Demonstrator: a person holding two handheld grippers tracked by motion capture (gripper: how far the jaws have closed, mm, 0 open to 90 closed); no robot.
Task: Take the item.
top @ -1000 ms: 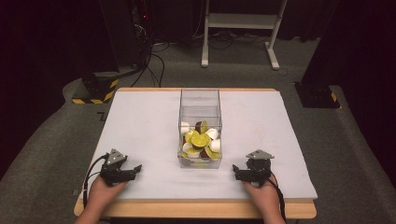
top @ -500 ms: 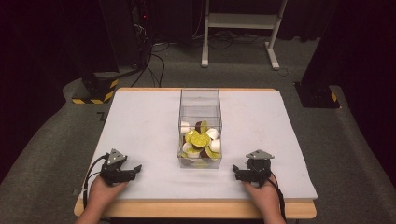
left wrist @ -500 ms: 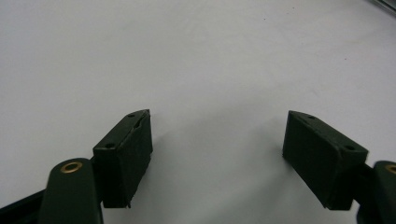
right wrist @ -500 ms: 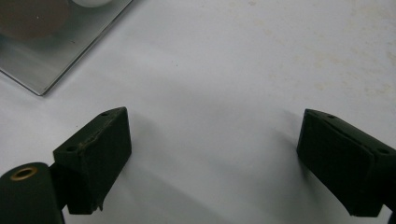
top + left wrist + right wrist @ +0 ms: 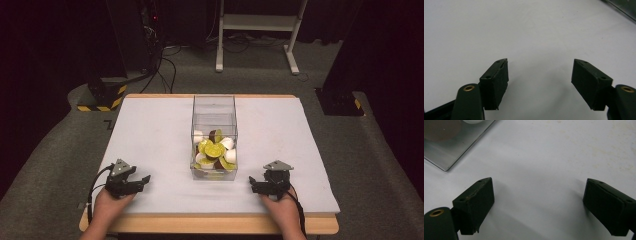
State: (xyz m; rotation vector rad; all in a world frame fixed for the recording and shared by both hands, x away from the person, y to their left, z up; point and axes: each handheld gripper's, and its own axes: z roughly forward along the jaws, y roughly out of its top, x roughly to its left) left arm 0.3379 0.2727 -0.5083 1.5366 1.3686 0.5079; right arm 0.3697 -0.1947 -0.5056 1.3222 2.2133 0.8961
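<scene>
Claws unmoved | left claw (image 5: pixel 142 180) agape | right claw (image 5: pixel 255 184) agape

— What is the room like?
— Dim, with a grey carpet floor (image 5: pixel 60 165). The table (image 5: pixel 210 224) has a wooden edge and a white cover (image 5: pixel 150 130).
— And behind it?
— A white metal stand (image 5: pixel 257 22), black cables (image 5: pixel 167 65) on the floor, and dark bases with yellow-and-black striped edges (image 5: pixel 100 107) to the left and right.
</scene>
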